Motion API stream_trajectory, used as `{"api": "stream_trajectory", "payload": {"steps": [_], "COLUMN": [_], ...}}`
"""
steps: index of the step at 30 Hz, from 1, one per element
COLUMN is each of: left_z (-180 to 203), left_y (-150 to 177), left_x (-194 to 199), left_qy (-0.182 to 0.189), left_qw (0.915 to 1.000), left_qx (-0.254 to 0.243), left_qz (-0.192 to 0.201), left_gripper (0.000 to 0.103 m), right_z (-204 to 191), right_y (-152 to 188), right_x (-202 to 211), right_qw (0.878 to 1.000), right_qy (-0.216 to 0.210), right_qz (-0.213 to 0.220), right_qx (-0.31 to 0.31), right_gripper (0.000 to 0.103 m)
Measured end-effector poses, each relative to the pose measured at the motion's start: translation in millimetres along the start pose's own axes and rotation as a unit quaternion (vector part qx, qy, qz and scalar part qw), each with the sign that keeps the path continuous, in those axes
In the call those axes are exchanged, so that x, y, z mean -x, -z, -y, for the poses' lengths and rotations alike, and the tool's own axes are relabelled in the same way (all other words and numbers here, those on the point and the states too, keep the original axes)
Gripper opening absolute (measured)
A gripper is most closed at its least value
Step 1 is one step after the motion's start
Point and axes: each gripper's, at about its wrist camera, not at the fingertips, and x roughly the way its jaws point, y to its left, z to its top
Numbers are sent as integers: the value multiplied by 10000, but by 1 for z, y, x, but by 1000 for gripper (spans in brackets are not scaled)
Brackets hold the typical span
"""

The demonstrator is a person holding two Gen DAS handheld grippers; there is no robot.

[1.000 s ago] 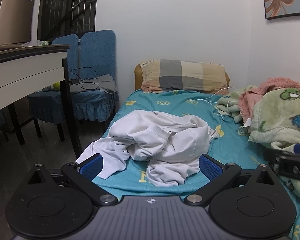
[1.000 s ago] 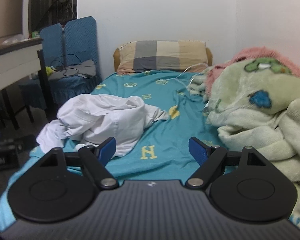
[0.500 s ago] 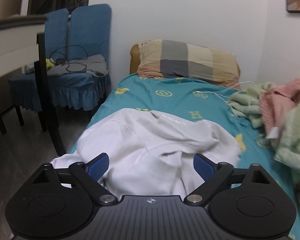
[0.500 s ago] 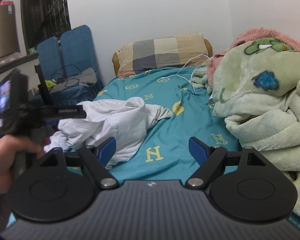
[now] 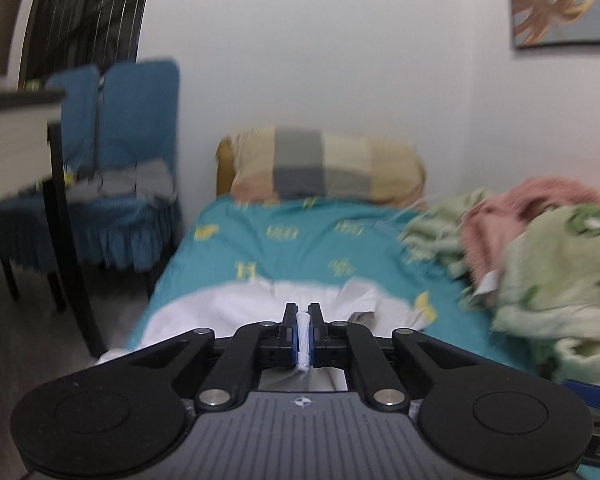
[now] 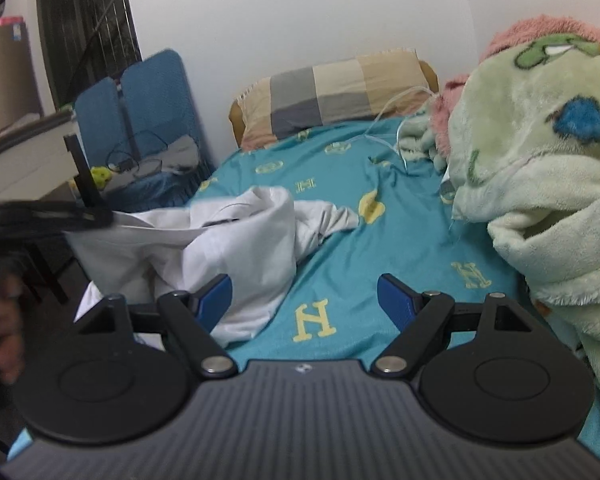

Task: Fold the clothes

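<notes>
The left gripper (image 5: pixel 303 334) has its jaws pressed together on a fold of the white garment (image 5: pixel 236 312), a strip of white cloth showing between the blue pads (image 5: pixel 293 340). In the right wrist view that gripper (image 6: pixel 100 216) appears as a dark blurred bar at the left, holding an edge of the garment (image 6: pixel 228 248) up off the bed, so the cloth hangs in a loose tent.

The right gripper (image 6: pixel 305 298) is spread wide and holds nothing. The garment lies beside its left finger (image 6: pixel 214 300) and behind it; the right finger (image 6: pixel 396 300) stands over bare sheet.

The teal bedsheet (image 6: pixel 380 240) carries a repeated yellow print: the letter "H" reads plainly just ahead of the right gripper, and again farther up and toward the right. Other yellow marks on it are too small to read.

A pale green plush blanket (image 6: pixel 540 180) with a blue patch is heaped along the right side of the bed, with pink plush behind it. A white cable (image 6: pixel 384 120) trails across the sheet. At the head lies a checked pillow (image 6: pixel 340 88) in grey and tan. Left of the bed stand blue-covered chairs (image 6: pixel 152 120) and a desk (image 5: pixel 16 148). A leaf picture (image 5: pixel 560 0) hangs on the wall, blurred.
</notes>
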Motion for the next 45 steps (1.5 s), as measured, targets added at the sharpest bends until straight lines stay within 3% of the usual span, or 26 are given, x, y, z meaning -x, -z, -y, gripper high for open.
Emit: {"api": "stream_trajectory", "payload": {"steps": [5,9,12,15,18,19,20,23,28,31,33,34,36,39,42,45], "left_z": [3,3,0,-2,7,11,15,29,63,70,64,58,42,11,-23,-44], "left_y": [1,34,57,65,64,64,63,62,73,83,83,80,65,31,6,-2], "left_x": [86,121,110,98,97,98,96,85,34,-6,-29,-34,-29,-1,24,32], "left_qy": [330,200,-2,-64,-32,-59,-82,-14,149,116,96,119,303,553,972,1347], "left_qw": [9994,9962,9898,9859,9854,9845,9833,9783,9641,9599,9623,9660,9767,9910,9893,9818], "left_qx": [-9,-345,-587,-738,-946,-1061,-1170,-1474,-2050,-2142,-1950,-1714,-1102,-143,820,1118], "left_qz": [-51,-778,-1299,-1501,-1416,-1397,-1392,-1457,-1680,-1803,-1893,-1933,-1816,-1210,-720,-734], "left_gripper": [4,4,5,7,24,36,42,49,51,48,26,7,5,5,5,5], "right_z": [-5,-18,-28,-34,-31,-27,-23,-13,-2,2,4,4,6,6,1,-9], "right_y": [-6,-6,-2,0,-1,-2,-3,-4,-4,-1,2,4,7,7,9,10], "right_x": [22,39,47,50,52,52,52,48,37,31,27,23,15,7,8,15], "right_qw": [9994,9990,9993,9993,9996,9998,9999,9997,9973,9967,9968,9968,9963,9953,9947,9920], "right_qy": [-299,-435,-279,-189,-52,-20,13,6,-85,-116,-163,-193,-260,-408,-629,-974], "right_qz": [170,87,46,25,49,44,32,-66,-263,-306,-317,-345,-448,-490,-471,-495], "right_qx": [-50,87,235,336,279,197,107,-225,-673,-740,-720,-696,-687,-723,-659,-631], "right_gripper": [90,90,90,90,90,90,90,90,90,90,90,90,90,90,89,89]}}
